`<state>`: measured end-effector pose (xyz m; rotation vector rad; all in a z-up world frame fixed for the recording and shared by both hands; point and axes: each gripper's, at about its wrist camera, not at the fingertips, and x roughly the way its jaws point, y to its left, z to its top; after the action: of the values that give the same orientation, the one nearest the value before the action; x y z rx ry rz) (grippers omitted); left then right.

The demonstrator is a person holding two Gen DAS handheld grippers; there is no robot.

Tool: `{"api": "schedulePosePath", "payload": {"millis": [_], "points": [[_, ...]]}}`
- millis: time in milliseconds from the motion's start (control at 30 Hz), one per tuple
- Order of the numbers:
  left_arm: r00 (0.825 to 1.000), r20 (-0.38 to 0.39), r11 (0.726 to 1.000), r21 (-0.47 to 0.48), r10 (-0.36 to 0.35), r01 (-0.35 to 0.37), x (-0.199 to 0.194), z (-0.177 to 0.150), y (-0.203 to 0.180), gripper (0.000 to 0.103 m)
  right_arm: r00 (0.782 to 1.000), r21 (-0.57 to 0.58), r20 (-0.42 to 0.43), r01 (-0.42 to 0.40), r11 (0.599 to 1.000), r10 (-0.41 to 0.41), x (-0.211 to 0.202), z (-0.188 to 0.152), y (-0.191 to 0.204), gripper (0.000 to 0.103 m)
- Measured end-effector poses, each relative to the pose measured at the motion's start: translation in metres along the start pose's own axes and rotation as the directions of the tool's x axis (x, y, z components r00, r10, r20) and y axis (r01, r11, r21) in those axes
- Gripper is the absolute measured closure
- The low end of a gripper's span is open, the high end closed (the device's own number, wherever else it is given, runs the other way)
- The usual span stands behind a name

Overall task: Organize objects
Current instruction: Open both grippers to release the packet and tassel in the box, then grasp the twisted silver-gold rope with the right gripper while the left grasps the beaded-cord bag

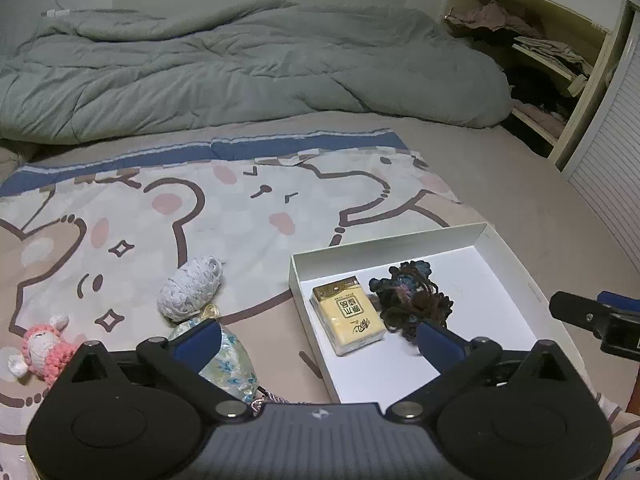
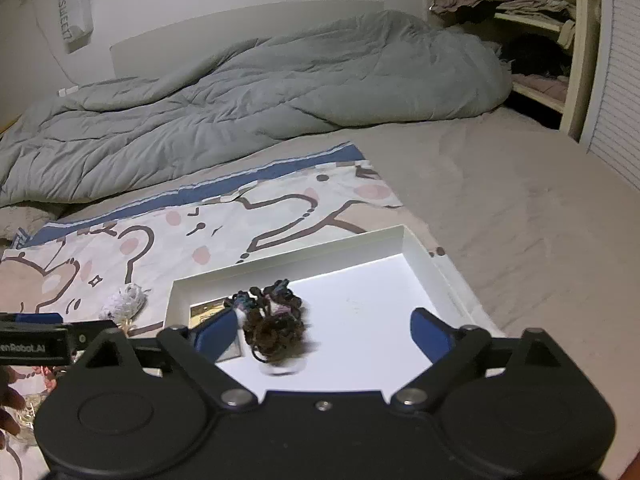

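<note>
1. Hovering over the bed with both pairs of jaws spread wide, nothing clasped: left gripper [image 1: 318,338], right gripper [image 2: 324,330].
2. Lying inside the white box [image 1: 516,256]: yellow tissue pack [image 1: 349,318] against the left wall, dark yarn bundle [image 1: 412,300] just beside it, toward the middle.
3. Resting on the cartoon blanket [image 1: 240,200], left of the box: white yarn ball [image 1: 192,290], floral pouch [image 1: 230,360] touching its near side, partly behind the left gripper's blue pad.
4. Sitting near the blanket's left edge: pink crochet doll [image 1: 42,348].
5. Bunched along the bed's far edge: grey duvet [image 1: 240,68].
</note>
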<state>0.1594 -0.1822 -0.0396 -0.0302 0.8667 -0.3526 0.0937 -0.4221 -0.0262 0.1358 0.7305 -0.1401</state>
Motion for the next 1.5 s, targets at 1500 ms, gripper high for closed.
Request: {"api": "schedulePosePath", "payload": {"millis": [1500], "points": [[0.972,0.073,0.973,-0.064,0.224,-0.220,-0.072,-0.015,0.135,0.000,0.987,-0.109,0.032,-0.152,0.982,0.156,0.011,-0.007,0.103,0.000]]}}
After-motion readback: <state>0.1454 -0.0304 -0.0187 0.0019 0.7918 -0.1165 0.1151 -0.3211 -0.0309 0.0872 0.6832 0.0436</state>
